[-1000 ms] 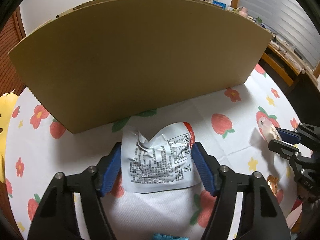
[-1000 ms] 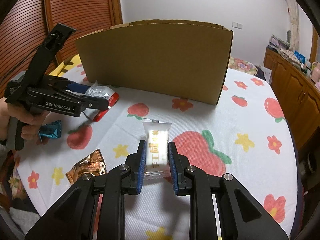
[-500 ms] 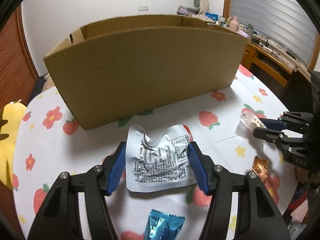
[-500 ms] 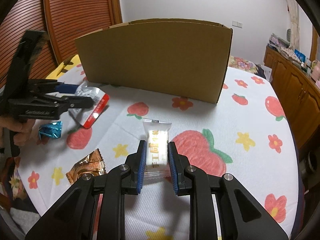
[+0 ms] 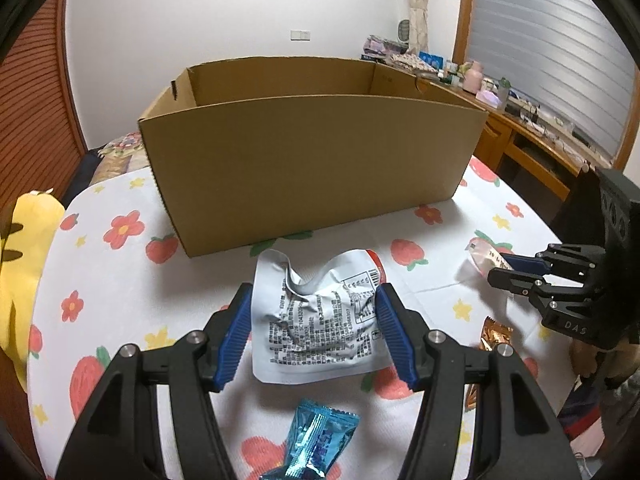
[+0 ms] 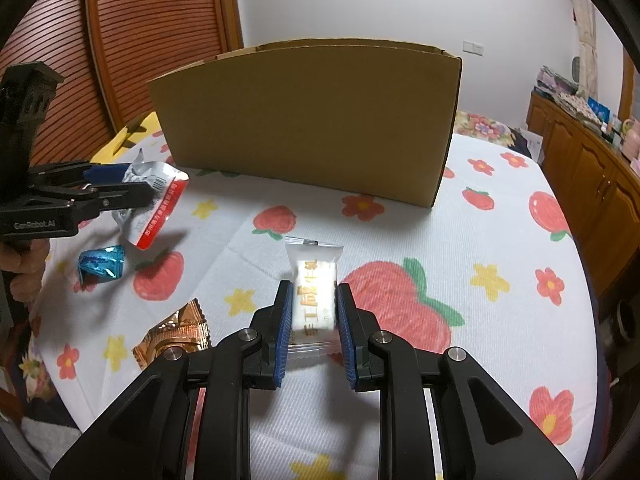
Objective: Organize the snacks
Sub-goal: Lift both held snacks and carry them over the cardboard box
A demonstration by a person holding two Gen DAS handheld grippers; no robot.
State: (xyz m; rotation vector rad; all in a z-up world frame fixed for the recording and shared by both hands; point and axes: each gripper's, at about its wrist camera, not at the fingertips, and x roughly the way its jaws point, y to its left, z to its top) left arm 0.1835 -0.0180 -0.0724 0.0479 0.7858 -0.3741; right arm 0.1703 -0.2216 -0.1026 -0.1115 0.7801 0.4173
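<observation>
Left tool clamps a crumpled white pouch, lifted off the tabletop in the right wrist view; its jaws have just narrowed onto it. Right tool is pinched tight on a small white candy pack. Only the left view looks into the cardboard box ahead: upper inner walls visible, floor hidden; blue wrapper lies below the left tool, copper wrapper left of the right.
</observation>
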